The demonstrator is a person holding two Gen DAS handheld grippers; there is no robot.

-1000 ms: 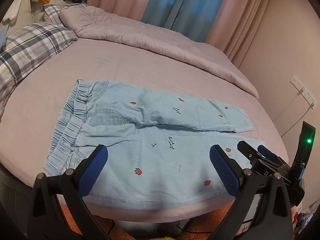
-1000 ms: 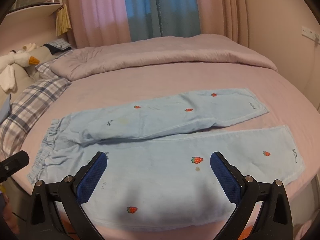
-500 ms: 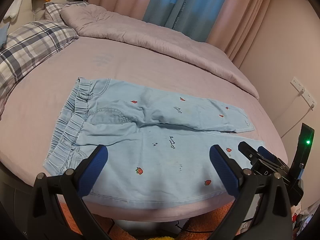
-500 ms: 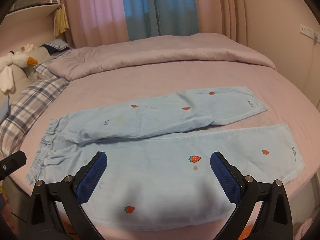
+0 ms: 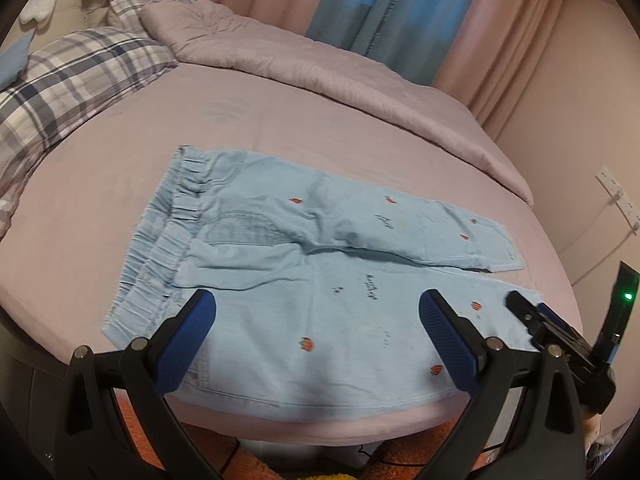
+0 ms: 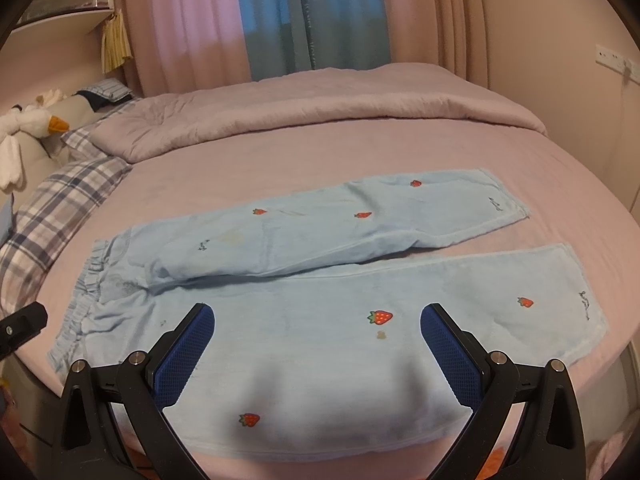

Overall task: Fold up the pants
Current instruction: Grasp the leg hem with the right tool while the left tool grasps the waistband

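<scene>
Folding hasn't begun: the pants (image 6: pixel 304 312) lie flat, legs apart (seemingly unfolded), below the duvet (image 6: pixel 320 108); left gripper (image 5: pixel 316 316) and right gripper (image 6: pixel 318 320) gape empty.

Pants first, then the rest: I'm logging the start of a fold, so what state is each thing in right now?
pants: spread flat on the bed, unfolded, legs apart at the hems.
left hand-held gripper: open, holding nothing, over the near leg.
right hand-held gripper: open, holding nothing, over the near leg.
duvet: bunched along the far side of the bed.
curtains: drawn.
</scene>
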